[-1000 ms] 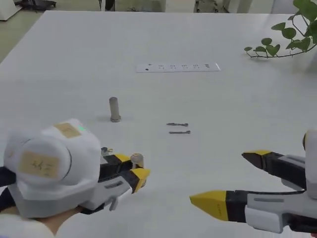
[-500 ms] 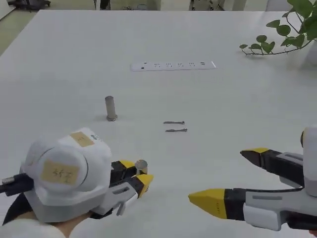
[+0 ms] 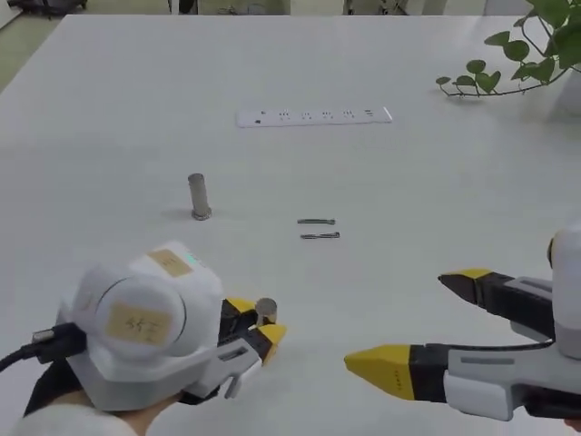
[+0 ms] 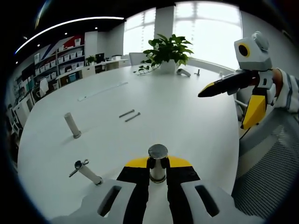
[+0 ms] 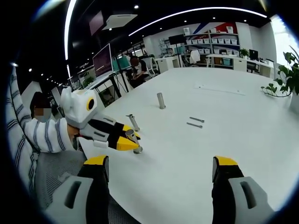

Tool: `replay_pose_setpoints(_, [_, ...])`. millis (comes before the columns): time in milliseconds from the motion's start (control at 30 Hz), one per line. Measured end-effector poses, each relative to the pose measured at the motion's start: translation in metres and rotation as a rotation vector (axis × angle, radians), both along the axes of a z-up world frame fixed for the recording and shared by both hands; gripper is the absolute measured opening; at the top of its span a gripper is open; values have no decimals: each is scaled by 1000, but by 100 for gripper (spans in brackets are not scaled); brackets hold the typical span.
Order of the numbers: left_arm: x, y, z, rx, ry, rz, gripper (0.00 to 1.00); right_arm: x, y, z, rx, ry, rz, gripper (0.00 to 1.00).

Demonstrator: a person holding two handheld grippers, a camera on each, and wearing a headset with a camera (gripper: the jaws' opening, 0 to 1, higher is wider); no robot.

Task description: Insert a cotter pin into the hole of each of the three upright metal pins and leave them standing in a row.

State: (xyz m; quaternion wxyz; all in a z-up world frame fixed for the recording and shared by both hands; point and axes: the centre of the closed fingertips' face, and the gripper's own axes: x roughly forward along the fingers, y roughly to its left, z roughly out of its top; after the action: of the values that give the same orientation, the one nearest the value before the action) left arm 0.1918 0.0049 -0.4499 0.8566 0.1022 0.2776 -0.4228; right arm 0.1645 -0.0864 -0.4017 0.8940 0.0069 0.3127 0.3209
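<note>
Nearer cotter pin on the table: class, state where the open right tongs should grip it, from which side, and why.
Probably from above, right tongs pinching across its thin shank near one end. The nearer cotter pin lies flat on the table, left to right in the head view, leaving the other end free for threading.

Your near pin, a short grey steel cylinder with a flat round head, stands upright, clamped between the jaws of your left gripper. Close beside it, the second pin carries a cotter pin through its top. The far pin stands upright and bare, well apart. Two loose cotter pins lie flat, parallel and close together, to its right.
</note>
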Motion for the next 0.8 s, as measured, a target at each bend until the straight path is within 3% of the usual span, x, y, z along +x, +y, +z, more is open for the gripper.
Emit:
replay_pose_setpoints(333, [-1, -3, -4, 9, -5, -5, 9, 0, 0, -2, 1, 5, 3, 90])
replay_pose_setpoints(800, [-3, -4, -9, 6, 20, 12, 9, 0, 0, -2, 1, 9, 3, 90])
